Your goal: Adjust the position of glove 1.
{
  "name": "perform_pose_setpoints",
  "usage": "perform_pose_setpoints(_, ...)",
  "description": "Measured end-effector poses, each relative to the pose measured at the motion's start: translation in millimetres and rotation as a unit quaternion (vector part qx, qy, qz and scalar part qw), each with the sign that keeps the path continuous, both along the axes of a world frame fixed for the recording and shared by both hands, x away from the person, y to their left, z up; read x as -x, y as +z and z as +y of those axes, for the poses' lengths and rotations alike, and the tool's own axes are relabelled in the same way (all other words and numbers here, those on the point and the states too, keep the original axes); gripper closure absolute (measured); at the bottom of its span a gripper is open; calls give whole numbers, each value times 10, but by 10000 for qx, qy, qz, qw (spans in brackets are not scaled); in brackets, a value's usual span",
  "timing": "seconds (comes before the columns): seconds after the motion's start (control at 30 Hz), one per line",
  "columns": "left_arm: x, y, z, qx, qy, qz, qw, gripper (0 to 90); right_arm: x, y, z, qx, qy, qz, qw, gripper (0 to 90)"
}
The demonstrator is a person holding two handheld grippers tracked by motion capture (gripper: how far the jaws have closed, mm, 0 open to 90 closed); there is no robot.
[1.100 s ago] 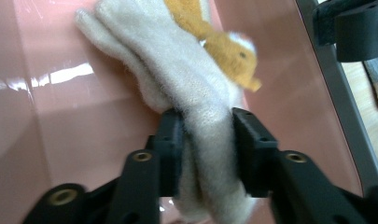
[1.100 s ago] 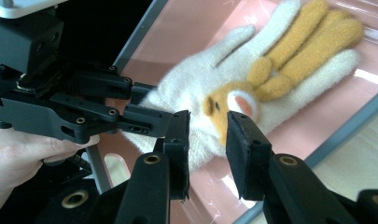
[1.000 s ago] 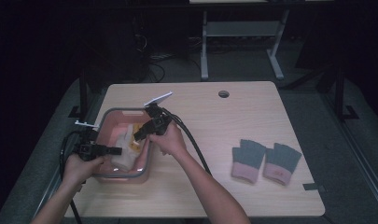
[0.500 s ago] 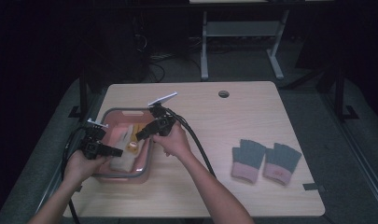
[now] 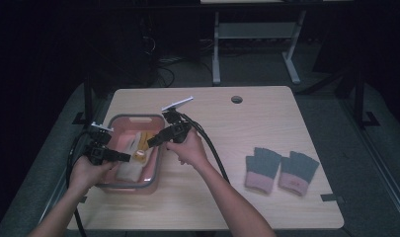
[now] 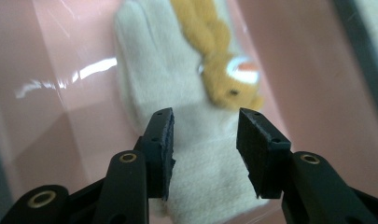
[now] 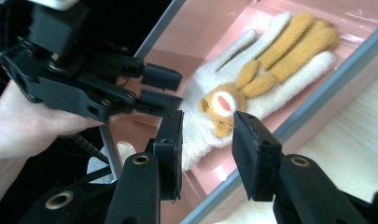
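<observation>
Item: we are working a cream knit glove (image 7: 224, 93) with orange fingers and a small orange plush animal face (image 7: 220, 107) sewn on its back.
Location: it lies flat inside the pink tray (image 5: 119, 125), at about 9 o'clock on the table (image 5: 266, 123); a grey-and-pink pair of gloves (image 5: 281, 170) sits well apart at 3 o'clock.
Handling: we judge it light, soft and limp; it will sag and fold when lifted, not slippery, not fragile.
Grip point: we would pinch the plain cuff (image 6: 205, 158), away from the bulky plush face.
Left gripper (image 6: 204, 140): jaws partly open and just widening, straddling the cuff from above; pads not pressing, nothing held.
Right gripper (image 7: 205, 140): jaws partly open and just widening, hovering over the plush face from 3 o'clock; nothing between the pads.
</observation>
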State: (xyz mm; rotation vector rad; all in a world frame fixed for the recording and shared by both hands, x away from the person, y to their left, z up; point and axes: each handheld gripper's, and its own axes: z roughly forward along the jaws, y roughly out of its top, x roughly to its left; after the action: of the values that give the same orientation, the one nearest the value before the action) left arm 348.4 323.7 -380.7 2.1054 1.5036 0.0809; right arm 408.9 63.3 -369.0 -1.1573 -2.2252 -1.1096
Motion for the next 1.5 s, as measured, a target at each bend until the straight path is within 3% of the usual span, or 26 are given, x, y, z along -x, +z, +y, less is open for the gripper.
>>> perform_pose_setpoints(0.23, 32, 117, -8, 457, 54, -158, 9988, 494, -18, 32, -112, -60, -40, -31, 10000, 605)
perform_pose_setpoints(0.57, 94, 200, -135, 891, -40, -379, 9953, 465, -3, 53, -332, -101, -89, -86, 9999, 581)
perform_pose_setpoints(0.97, 137, 269, -370, 921, -201, -588, 9938, 408, 38, 37, -676, -159, -246, -99, 9995, 540)
perform_pose_setpoints(1.17, 157, 273, -539, 1062, -295, -664, 9917, 401, 74, 15, -833, -187, -338, -80, 9992, 516)
perform_pose_setpoints(1.5, 213, 317, -797, 1037, -546, -776, 9901, 386, 175, -39, -1066, -158, -476, -100, 9987, 501)
